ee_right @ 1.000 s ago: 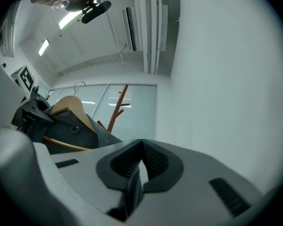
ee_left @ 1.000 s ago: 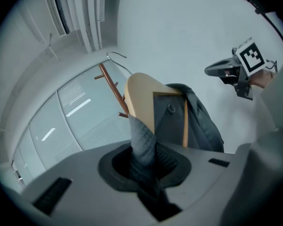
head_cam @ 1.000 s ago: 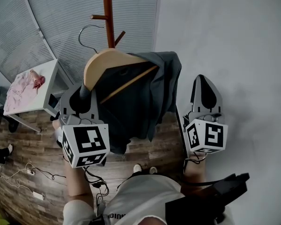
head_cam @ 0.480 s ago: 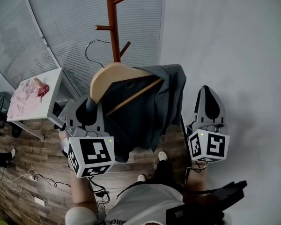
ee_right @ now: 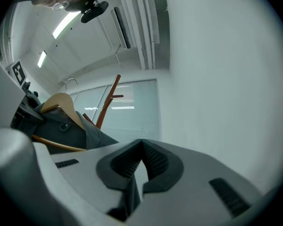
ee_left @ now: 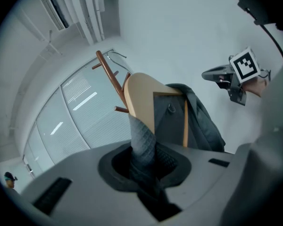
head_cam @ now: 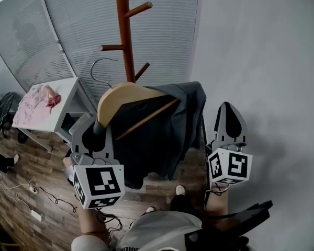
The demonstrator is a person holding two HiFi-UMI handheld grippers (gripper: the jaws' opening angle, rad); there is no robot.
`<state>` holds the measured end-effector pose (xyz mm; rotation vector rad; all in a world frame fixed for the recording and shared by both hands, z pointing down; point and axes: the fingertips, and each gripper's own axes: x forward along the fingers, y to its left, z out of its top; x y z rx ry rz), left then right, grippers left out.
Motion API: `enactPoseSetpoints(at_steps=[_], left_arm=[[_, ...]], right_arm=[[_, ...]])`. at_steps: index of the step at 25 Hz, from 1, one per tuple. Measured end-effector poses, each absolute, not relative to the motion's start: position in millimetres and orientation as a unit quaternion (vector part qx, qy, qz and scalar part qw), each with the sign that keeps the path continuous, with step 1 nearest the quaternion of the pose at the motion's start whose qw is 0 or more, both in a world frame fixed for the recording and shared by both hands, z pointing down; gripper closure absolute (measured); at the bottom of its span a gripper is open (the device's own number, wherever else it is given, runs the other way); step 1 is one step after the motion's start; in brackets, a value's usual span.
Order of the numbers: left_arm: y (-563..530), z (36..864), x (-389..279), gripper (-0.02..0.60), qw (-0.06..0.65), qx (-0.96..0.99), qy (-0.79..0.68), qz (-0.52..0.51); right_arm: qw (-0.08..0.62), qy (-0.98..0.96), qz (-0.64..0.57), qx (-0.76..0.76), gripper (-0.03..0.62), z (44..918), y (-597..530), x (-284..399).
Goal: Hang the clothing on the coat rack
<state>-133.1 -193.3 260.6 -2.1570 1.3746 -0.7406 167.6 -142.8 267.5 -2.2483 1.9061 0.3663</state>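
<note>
A plain pale wall (head_cam: pixel 261 61) fills the right. Slatted blinds (head_cam: pixel 68 30) cover the far left windows. The wood-plank floor (head_cam: pixel 42 158) carries cables (head_cam: pixel 42 195) at near left. A white table (head_cam: pixel 68 90) at left holds pink cloth (head_cam: pixel 39 99).

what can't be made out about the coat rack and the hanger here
- coat rack base: all views, hidden behind hanger and dark garment.
- hanger's far end: every view, under the garment.
- pink cloth on table: head view, too small to identify.

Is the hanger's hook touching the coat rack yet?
Apart. In the head view, window blinds show between the hanger's hook and the coat rack.
</note>
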Motion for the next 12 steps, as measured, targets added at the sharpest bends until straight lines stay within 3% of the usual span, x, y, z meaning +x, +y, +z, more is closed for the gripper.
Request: enactPoseSetpoints(at_steps=[12], left_arm=[[-174.9,247.2,-123.0,0.517,0.226,-0.741,0.569,-0.276]], right_arm=[[0.111,0.691,0.129,-0.703,0.576,257.4,-188.6,184.0]])
